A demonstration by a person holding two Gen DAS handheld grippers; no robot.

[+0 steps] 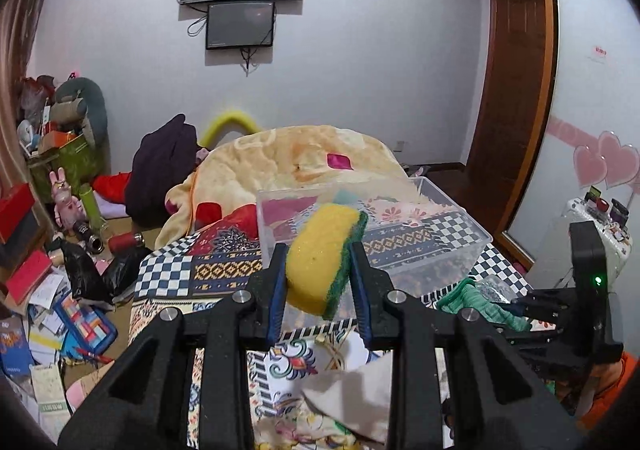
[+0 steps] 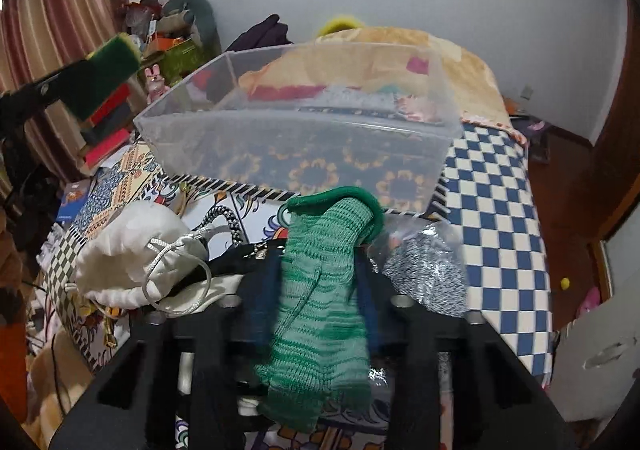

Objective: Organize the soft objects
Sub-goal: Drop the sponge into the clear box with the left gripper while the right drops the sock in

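L gripper (image 1: 320, 282): fingers clamped on sponge (image 1: 324, 258), yellow foam w/ green scrub side. Sponge sits betw. the two blue pads, scrub side against the R finger, yellow against the L finger; top half sticks out above the fingertips, bottom corner hangs below them. Sponge is lifted, in front of the near wall of the bin (image 1: 472, 238) as seen from L wrist. From R wrist the sponge (image 2: 108, 73) shows up high at left, well apart from the bin (image 2: 296, 145), green side facing the cam.

R gripper (image 2: 316, 290): fingers closed on green knit cloth (image 2: 320, 282). Cloth runs lengthwise betw. the fingers, upper end folded over past the tips, lower end draped down toward the cam. Blurred. In L wrist view the cloth (image 1: 476, 300) lies low at right, near the bin's front corner, w/ R gripper (image 1: 520, 310) on it.

Bin: clear plastic, on the bed (image 2: 496, 209), patterned cover showing through the bottom; contents at the far end can't be made out.

Beside R fingers: white pouch (image 2: 132, 262) to the L w/ silver cord, grey speckled bundle (image 2: 428, 274) in clear wrap just to the R, touching the cloth's edge.
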